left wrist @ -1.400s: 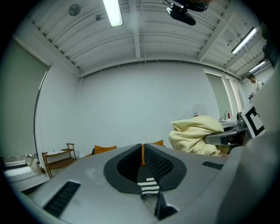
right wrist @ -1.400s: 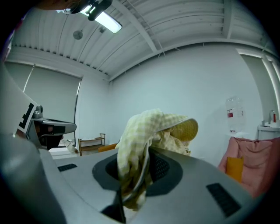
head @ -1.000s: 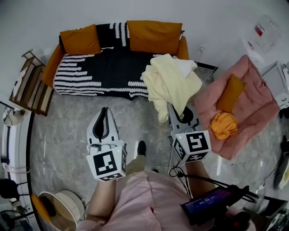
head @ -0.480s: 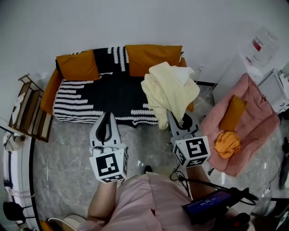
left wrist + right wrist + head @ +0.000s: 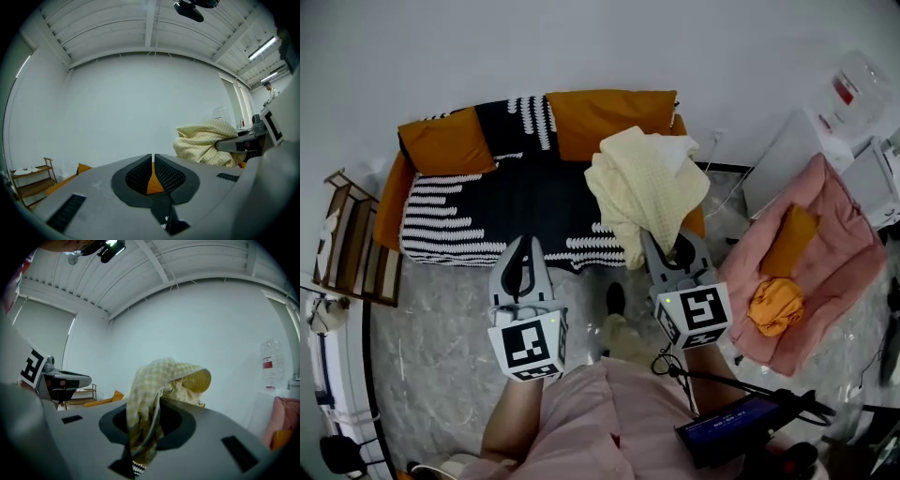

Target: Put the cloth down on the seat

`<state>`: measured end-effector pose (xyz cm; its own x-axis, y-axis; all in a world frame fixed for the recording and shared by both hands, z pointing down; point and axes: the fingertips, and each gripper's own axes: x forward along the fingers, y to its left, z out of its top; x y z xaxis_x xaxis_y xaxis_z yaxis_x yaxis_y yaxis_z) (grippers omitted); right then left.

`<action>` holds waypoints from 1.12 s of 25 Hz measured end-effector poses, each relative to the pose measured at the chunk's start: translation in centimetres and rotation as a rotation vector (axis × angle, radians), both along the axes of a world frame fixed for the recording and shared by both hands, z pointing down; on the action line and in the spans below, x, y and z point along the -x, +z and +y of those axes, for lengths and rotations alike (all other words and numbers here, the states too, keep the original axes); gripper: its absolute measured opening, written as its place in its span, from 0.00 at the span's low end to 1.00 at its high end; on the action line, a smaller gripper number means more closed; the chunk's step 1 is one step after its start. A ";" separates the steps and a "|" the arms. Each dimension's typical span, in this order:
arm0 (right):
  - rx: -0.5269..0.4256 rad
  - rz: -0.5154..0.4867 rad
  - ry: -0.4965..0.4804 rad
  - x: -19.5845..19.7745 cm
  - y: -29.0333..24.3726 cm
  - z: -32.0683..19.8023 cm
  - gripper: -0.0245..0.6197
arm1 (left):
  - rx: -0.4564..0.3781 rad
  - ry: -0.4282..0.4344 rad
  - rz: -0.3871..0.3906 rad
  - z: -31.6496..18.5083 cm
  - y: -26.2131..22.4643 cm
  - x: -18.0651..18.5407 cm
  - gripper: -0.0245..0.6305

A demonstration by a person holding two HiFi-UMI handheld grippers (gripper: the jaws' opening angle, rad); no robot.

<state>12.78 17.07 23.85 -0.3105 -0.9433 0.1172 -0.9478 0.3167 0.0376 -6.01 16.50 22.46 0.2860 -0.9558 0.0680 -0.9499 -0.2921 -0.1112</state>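
In front of the sofa seat (image 5: 502, 202), the right tongs (image 5: 659, 249) are gripping the yellow cloth (image 5: 642, 183) aloft, not yet lowered, while the left tongs (image 5: 522, 247) are hanging closed and empty.

Sofa (image 5: 516, 192): one. Orange sofa cushions: two, left cushion (image 5: 441, 150) and right cushion (image 5: 609, 112). Pink seat (image 5: 839, 211): one, holding one small orange cushion (image 5: 789, 239) and one orange bundle (image 5: 775, 307). Cream cloth (image 5: 642, 183): one. Wooden shelf (image 5: 352, 248): one. Tools: two, left tool (image 5: 523, 244) and right tool (image 5: 661, 253).
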 end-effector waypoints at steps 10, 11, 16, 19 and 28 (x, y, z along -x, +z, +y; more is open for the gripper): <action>0.034 -0.030 -0.026 -3.3 0.9 -13.2 0.16 | 0.015 0.006 -0.054 -12.9 -0.2 -4.2 0.08; 0.032 -0.031 -0.033 -3.4 0.7 -14.5 0.16 | 0.012 0.005 -0.056 -14.1 -0.4 -4.5 0.08; -0.017 -0.025 -0.074 -3.8 -1.6 -20.1 0.16 | -0.022 -0.022 -0.049 -18.8 -2.2 -5.6 0.08; -0.046 -0.010 -0.093 -3.9 -2.7 -22.7 0.16 | -0.041 -0.048 -0.042 -20.6 -2.8 -5.4 0.08; -0.058 0.003 -0.164 -1.0 -3.2 -28.0 0.16 | -0.047 -0.120 -0.029 -24.6 -2.8 -2.6 0.08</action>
<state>13.77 -10.97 20.68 -0.4605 -0.8852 0.0653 -0.8834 0.4643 0.0634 -3.43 -8.15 19.61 0.1682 -0.9853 0.0287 -0.9738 -0.1706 -0.1503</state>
